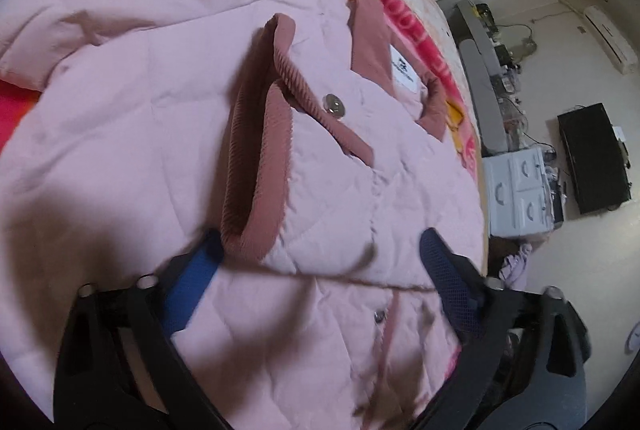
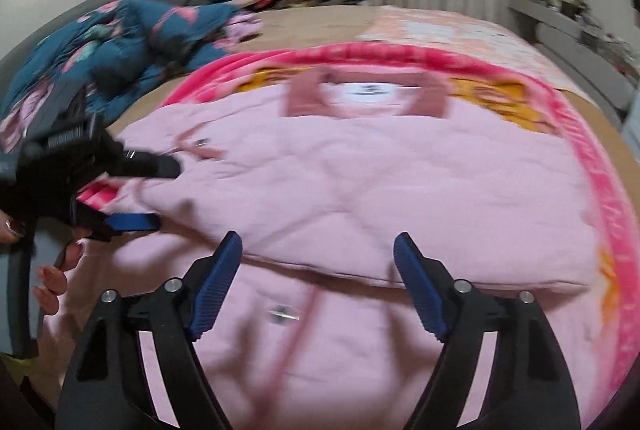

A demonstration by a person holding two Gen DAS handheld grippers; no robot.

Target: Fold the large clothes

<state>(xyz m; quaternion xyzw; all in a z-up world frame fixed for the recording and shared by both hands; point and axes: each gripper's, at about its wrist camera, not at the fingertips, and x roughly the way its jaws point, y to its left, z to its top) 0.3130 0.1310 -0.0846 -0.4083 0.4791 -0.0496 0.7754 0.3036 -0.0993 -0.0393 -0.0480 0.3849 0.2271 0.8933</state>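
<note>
- Pale pink quilted jacket w/ dusty-rose ribbed collar lies spread on a bright pink printed fleece blanket on the bed; lower part folded up over the body, fold edge running just ahead of both tongs.
- Left gripper: blue-padded jaws apart, straddling a ribbed rose cuff + the fold edge; pads not pressing the cloth.
- Right gripper: jaws released, wide, over the jacket front near a metal snap; nothing pinched.
- Round metal button sits below the collar by the white label.
- Teal floral quilt bunched far left on the bed.
</note>
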